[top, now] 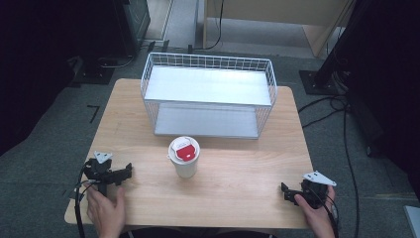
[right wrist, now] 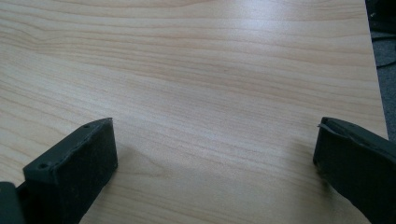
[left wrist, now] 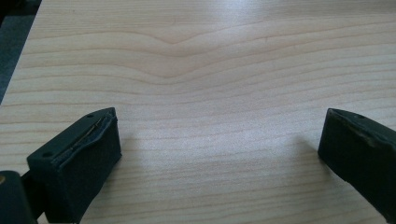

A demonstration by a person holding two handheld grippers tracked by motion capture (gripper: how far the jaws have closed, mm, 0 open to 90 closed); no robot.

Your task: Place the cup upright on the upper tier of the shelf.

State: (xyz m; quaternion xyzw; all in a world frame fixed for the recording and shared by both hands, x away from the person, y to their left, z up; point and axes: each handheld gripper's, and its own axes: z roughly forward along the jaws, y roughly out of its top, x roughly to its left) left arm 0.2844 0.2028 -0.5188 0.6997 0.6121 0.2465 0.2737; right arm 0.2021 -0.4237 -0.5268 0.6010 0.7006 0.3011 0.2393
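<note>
No readable text anywhere; red label on cup lid (top: 183, 148) too small to read.

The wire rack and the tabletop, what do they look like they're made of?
The wire rack: apparently metal wire coated white, with a thin grid around two flat pale shelves. The tabletop: light wood or a wood-look laminate, with grain lines and a soft sheen; which one isn't clear.

Left gripper (top: 128, 171) and right gripper (top: 285, 191) both spread wide.
</note>
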